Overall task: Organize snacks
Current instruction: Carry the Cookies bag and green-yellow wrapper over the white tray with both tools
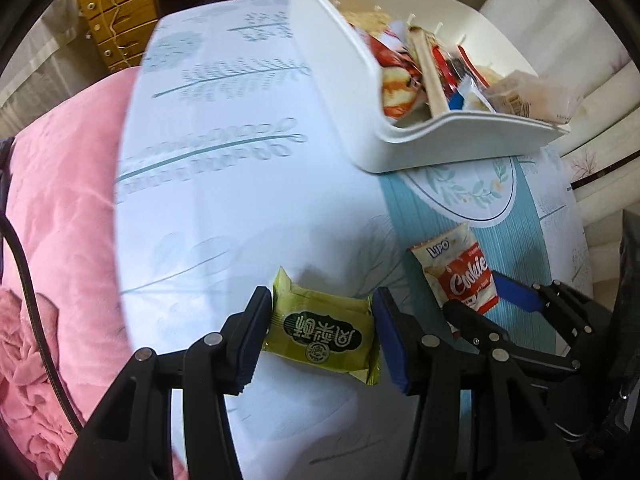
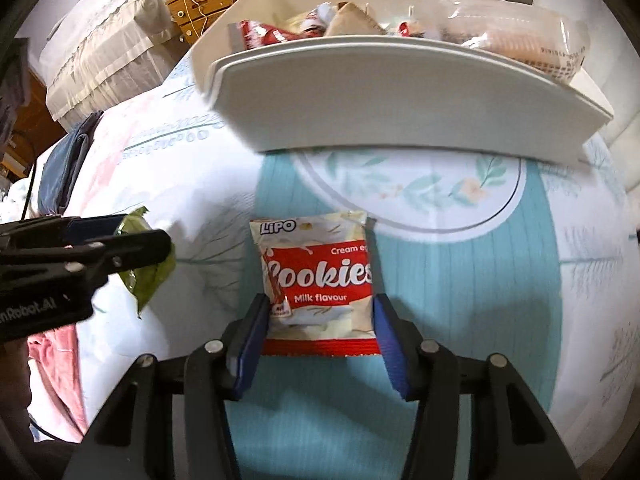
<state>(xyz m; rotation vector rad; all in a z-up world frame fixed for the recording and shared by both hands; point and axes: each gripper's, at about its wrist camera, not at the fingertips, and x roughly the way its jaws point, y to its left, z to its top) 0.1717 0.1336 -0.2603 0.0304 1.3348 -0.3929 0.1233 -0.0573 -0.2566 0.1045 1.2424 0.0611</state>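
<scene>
A green snack packet (image 1: 322,330) lies on the bedsheet between the fingers of my left gripper (image 1: 322,312); the pads touch its two ends. A white and red Lipo cookies packet (image 2: 318,280) lies between the fingers of my right gripper (image 2: 318,312), pads against its sides. The cookies packet (image 1: 460,276) and the right gripper (image 1: 484,300) also show in the left wrist view. The left gripper (image 2: 132,240) with the green packet (image 2: 150,276) shows in the right wrist view. A white bin (image 1: 340,92) holding several snacks stands beyond both.
A pink blanket (image 1: 60,240) lies left of the patterned sheet (image 1: 224,160). A wooden drawer unit (image 1: 120,8) stands at the back. A black cable (image 1: 28,280) runs over the blanket. The white bin's front wall (image 2: 400,96) looms close ahead in the right wrist view.
</scene>
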